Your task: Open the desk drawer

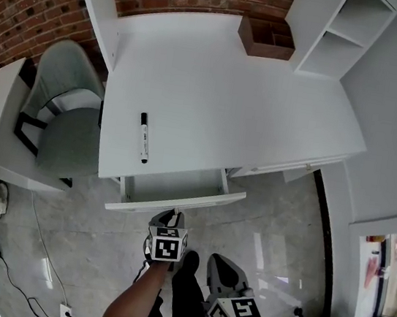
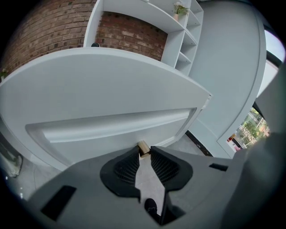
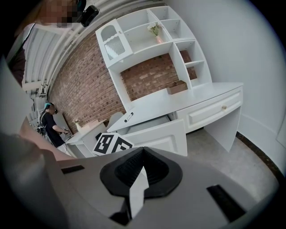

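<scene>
The drawer (image 1: 174, 204) sits at lower centre of the head view, under the front edge of the white worktop (image 1: 222, 98). It stands partly drawn out, with a band of its pale interior exposed behind the front panel. The left tongs (image 2: 144, 153) are clamped on the small tan knob (image 2: 143, 146) at the middle of that panel. The knob is caught right at the tips of the ribbed pads, with the jaws held part-way apart by its width. A tip grip suits this fitting: the knob is short and stands only slightly proud of the panel, so there is little for the pads to reach behind. Gripping at the panel's centre should also keep the pull square, so the drawer is unlikely to skew on its runners. The right tongs (image 3: 143, 151) are closed on nothing, tips together. They hang low and to the right of the drawer in the head view, apparently held clear of its travel. A black marker pen (image 1: 143, 137) lies on the worktop just above the drawer opening, and a brown wooden box (image 1: 267, 37) stands at the upper edge. Neither touches the drawer or obstructs it. A grey chair (image 1: 63, 126) stands at the left of the frame, clear of the drawer's path. Judged by the exposed interior, the opening is under way but not complete.
</scene>
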